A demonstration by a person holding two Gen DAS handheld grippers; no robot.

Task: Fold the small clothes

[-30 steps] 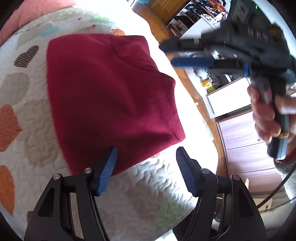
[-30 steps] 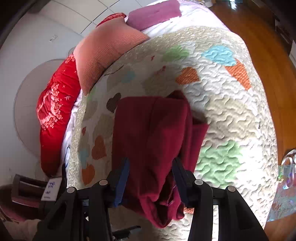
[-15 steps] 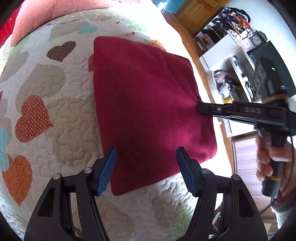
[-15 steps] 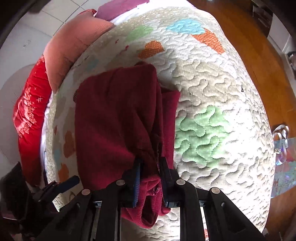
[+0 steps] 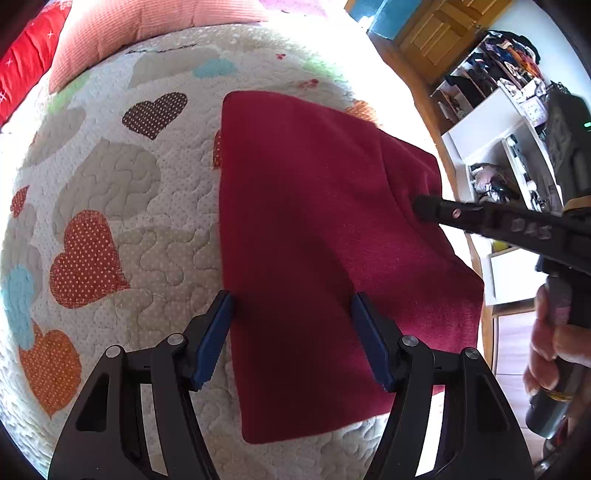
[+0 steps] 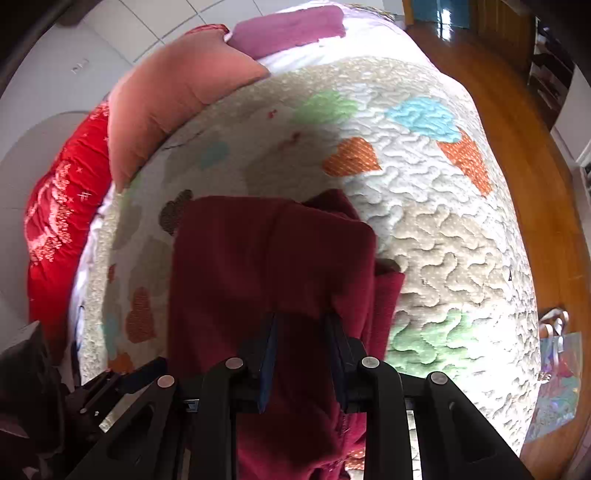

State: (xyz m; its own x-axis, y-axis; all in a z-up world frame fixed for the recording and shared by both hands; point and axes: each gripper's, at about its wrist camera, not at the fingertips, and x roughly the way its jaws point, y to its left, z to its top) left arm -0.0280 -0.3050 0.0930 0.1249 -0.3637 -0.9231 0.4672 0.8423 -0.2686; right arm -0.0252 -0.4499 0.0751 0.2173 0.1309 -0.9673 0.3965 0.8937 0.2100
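Note:
A dark red fleece garment (image 5: pixel 314 229) lies folded into a rough rectangle on the heart-patterned quilt (image 5: pixel 110 177). My left gripper (image 5: pixel 291 306) hangs open over its near left part: the left fingertip is at the cloth's left edge and the right one is over the cloth. Neither pad presses on it. My right gripper (image 6: pixel 303 325) is shut on a bunched fold of the garment (image 6: pixel 258 258) at its right side. In the left wrist view the right gripper (image 5: pixel 423 206) reaches in from the right, with a person's hand (image 5: pixel 554 343) on its handle.
A salmon pillow (image 6: pixel 177 92), a red cushion (image 6: pixel 62 221) and a purple cloth (image 6: pixel 288 26) lie at the head of the bed. Wooden floor (image 6: pixel 517 129) runs along the bed's right side, with white shelves (image 5: pixel 498 122) and a shiny bag (image 6: pixel 557 369).
The right gripper came down on the garment's right side and closed on a fold. The left gripper moved over the garment's near left part, still open.

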